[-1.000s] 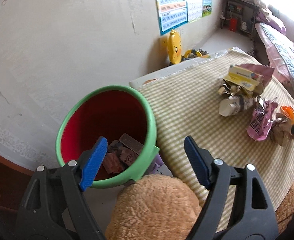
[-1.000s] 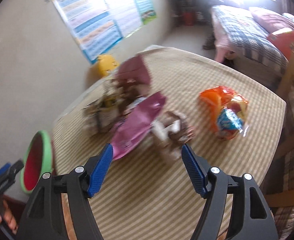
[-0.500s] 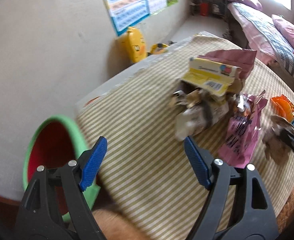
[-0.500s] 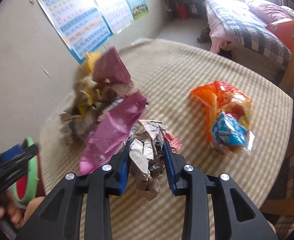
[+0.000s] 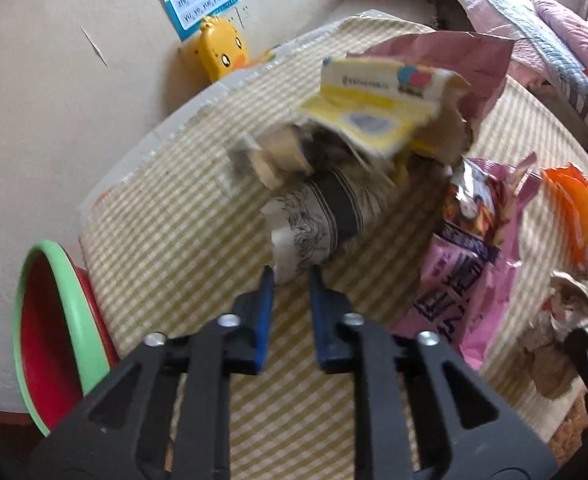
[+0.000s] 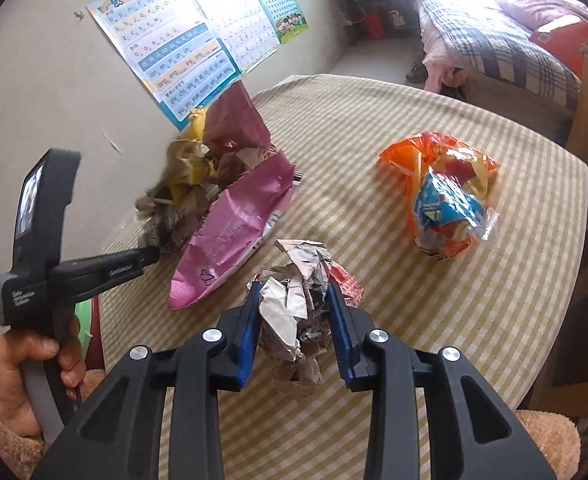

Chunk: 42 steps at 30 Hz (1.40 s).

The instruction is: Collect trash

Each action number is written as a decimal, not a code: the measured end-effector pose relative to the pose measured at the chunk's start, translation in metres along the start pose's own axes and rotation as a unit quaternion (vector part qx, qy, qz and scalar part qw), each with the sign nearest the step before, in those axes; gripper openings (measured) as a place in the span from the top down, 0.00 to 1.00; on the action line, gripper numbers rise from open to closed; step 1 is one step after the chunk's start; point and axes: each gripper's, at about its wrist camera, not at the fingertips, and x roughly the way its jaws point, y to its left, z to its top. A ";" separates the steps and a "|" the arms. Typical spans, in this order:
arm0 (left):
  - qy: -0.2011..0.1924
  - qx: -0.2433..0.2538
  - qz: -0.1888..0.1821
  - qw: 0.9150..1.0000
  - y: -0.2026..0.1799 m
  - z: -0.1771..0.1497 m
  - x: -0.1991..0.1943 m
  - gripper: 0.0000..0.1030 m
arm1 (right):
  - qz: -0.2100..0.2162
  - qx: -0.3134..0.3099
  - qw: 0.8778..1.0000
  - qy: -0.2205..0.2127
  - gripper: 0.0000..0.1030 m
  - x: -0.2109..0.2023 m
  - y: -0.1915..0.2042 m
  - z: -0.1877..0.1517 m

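Observation:
My left gripper (image 5: 290, 276) is shut on the near end of a crushed paper cup (image 5: 326, 220) with black print. The cup lies at the front of a trash pile with a yellow carton (image 5: 374, 112) on top. My right gripper (image 6: 294, 300) is shut on a crumpled paper wad (image 6: 298, 312), which also shows at the right edge of the left wrist view (image 5: 562, 344). A pink snack bag (image 6: 234, 232) and an orange snack bag (image 6: 442, 196) lie on the table. A green-rimmed red bin (image 5: 50, 328) stands left of the table.
The round table has a yellow checked cloth (image 6: 454, 300). A yellow duck toy (image 5: 222, 50) stands by the wall. A bed (image 6: 506, 44) is at the far right. A brown plush toy (image 6: 546, 436) sits at the table's near edge.
My left gripper swung from the bin to the pile and shut on the paper cup. My right gripper closed on the paper wad and still holds it.

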 end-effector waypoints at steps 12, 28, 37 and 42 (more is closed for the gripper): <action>-0.016 -0.011 -0.014 1.000 0.017 -0.027 -0.052 1.00 | 0.020 0.014 1.000 0.002 0.69 0.002 -0.009 0.001; -0.030 0.060 0.057 0.996 0.004 0.015 -0.006 0.24 | 0.028 0.007 1.000 -0.004 0.66 0.006 -0.008 -0.001; 0.005 0.047 0.064 0.997 -0.007 0.028 0.032 0.47 | 0.022 -0.007 1.000 -0.008 0.65 0.006 -0.006 -0.002; -0.005 0.011 0.044 0.999 0.005 0.015 0.015 0.62 | 0.011 -0.012 1.000 -0.005 0.66 0.004 -0.004 -0.002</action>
